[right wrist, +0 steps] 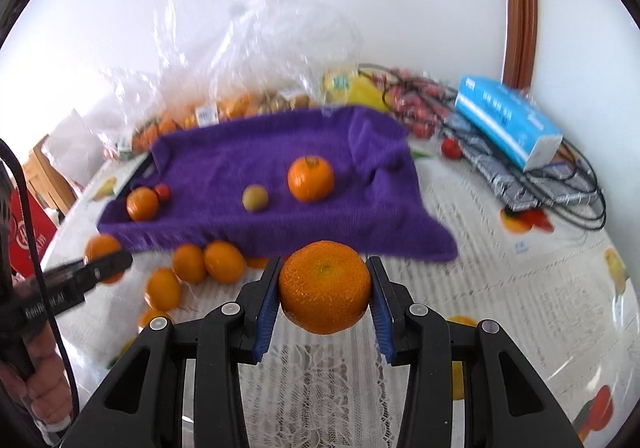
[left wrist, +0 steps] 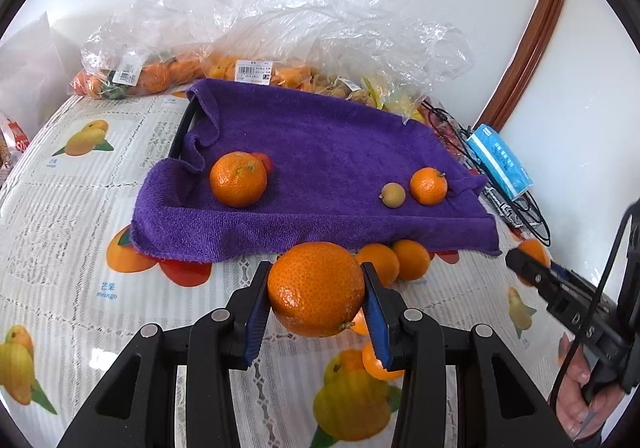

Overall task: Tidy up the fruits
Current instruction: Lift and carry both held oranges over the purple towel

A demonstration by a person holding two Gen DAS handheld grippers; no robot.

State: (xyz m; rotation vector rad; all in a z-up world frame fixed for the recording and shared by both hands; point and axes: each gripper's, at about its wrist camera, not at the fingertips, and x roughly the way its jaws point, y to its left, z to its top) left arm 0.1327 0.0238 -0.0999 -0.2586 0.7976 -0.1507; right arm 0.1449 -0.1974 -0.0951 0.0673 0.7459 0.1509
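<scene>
Both hands are mid-carry: the left tongs (left wrist: 316, 300) pinch a large orange (left wrist: 316, 288) at the lower centre of the left view, and the right tongs (right wrist: 325, 294) pinch a mandarin (right wrist: 325, 286) at the lower centre of theirs. Each hangs just short of the purple towel (left wrist: 320, 167), which already bears fruit. Next, I reckon, each fruit needs setting beside its like, with loose oranges (right wrist: 208, 262) left on the counter (right wrist: 500, 288).

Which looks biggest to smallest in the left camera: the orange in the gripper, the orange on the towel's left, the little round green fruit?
1. Held orange, though nearness enlarges it.
2. Left orange on the purple towel.
3. Green fruit.
</scene>
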